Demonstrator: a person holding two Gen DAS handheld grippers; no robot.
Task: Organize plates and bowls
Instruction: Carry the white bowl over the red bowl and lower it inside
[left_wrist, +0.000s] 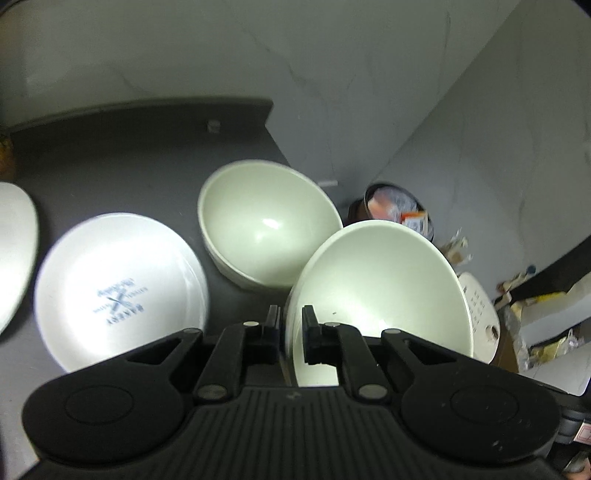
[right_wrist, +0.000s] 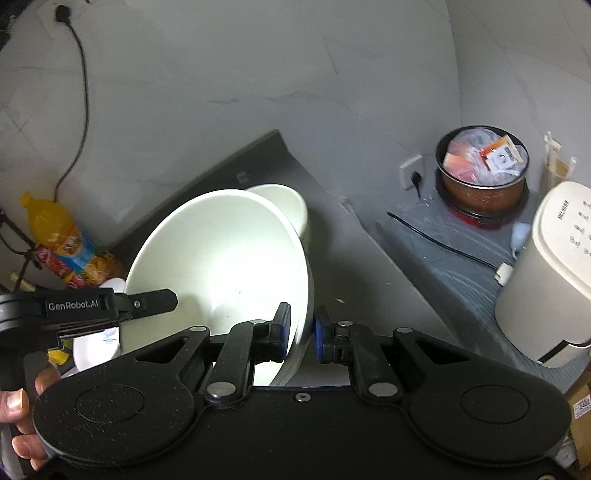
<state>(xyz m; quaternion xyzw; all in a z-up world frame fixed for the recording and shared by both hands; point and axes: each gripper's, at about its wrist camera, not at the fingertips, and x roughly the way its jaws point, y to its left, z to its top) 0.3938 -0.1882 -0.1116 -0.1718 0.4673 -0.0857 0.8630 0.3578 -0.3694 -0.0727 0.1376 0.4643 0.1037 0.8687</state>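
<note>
Left wrist view: left gripper (left_wrist: 290, 319) and right gripper (right_wrist: 302, 328) both clamp the big bowl (left_wrist: 373, 291) by its rim. Keep it level, then nest it squarely into the second bowl (left_wrist: 266, 221) on the counter (left_wrist: 129, 155).

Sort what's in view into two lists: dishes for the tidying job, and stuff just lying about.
For the job:
held bowl
second bowl
printed plate
white dish at the left edge

Lying about:
juice bottle
full pot
white appliance

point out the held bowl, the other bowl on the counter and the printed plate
held bowl (left_wrist: 384, 280), left wrist view, inner wall
other bowl (left_wrist: 266, 221), left wrist view, inside bottom
printed plate (left_wrist: 118, 295), left wrist view, blue print at its middle
</note>
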